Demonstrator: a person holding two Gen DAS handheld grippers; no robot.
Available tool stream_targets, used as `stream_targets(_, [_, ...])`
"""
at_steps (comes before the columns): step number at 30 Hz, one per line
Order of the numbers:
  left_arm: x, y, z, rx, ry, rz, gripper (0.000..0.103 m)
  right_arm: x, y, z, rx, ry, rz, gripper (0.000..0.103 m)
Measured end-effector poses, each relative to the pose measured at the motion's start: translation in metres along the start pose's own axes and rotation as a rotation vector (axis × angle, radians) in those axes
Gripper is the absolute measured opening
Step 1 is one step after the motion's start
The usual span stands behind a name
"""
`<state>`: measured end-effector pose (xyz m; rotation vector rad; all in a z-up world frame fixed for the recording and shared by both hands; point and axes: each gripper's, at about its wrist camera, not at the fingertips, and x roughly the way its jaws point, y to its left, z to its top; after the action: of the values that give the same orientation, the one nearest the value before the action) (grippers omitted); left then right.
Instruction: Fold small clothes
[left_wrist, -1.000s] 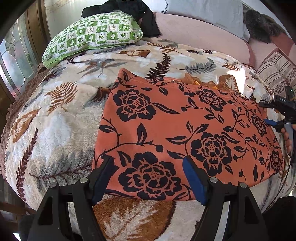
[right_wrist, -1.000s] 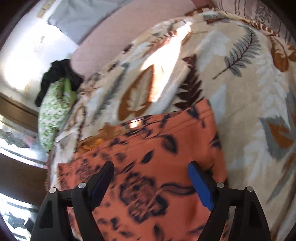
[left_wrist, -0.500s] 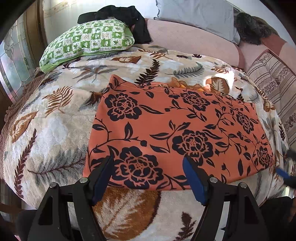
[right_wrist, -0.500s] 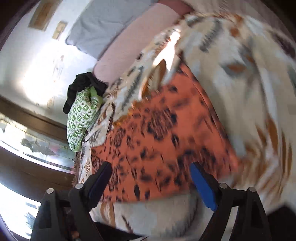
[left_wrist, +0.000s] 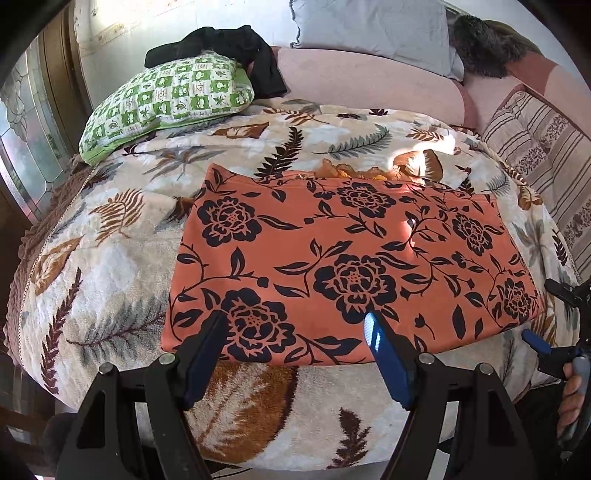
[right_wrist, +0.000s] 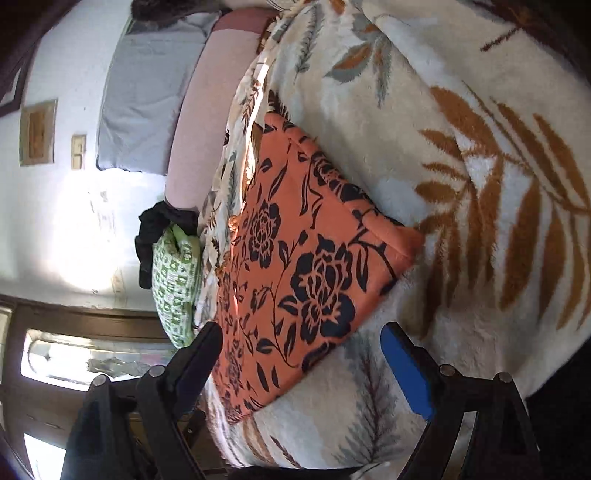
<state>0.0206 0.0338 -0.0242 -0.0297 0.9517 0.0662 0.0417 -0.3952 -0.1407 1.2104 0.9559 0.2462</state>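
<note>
— So where is the cloth lying?
— It is lying flat on the bed, filling the middle of the left view.
— And the jaws?
— Both grippers, left and right, are standing released, gripping nothing; the right jaws have just been opening.

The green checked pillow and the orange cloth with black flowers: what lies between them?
Only the cream leaf-print blanket lies between the green checked pillow and the orange flowered cloth, seen in the left wrist view.
</note>
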Motion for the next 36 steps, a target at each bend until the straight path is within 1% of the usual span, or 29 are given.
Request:
stream_targets(2, [0.002,0.000,0.001,-0.001,0.007,0.006,0.077,0.004,-0.005,0.001,0.020,0.009,0.000,0.089])
stream_targets(9, [0.010,-0.004,0.002,0.007,0.018,0.008,0.077,0.006,-0.008,0.007,0.045,-0.007,0.014,0.090])
stream_targets(14, [0.014,-0.004,0.002,0.007,0.026,0.010,0.077,0.007,-0.005,0.013,0.041,-0.025,0.005,0.089])
stream_targets(23, [0.028,-0.004,0.005,0.004,0.042,0.013,0.077,0.010,-0.004,0.012,0.040,-0.037,0.003,0.090])
stream_targets(29, [0.039,-0.020,0.015,0.039,0.038,0.011,0.077,0.005,0.011,0.013,-0.013,-0.063,0.007,0.090])
stream_targets(31, [0.043,-0.027,0.021,0.048,0.033,0.006,0.077,0.005,0.015,0.015,-0.043,-0.073,-0.013,0.090])
stream_targets(33, [0.049,-0.034,0.025,0.060,0.030,0.006,0.077,0.009,0.014,0.018,-0.042,-0.062,-0.018,0.090])
stream_targets(36, [0.058,-0.038,0.027,0.077,0.046,0.012,0.077,0.010,0.007,0.021,-0.009,-0.064,-0.029,0.090])
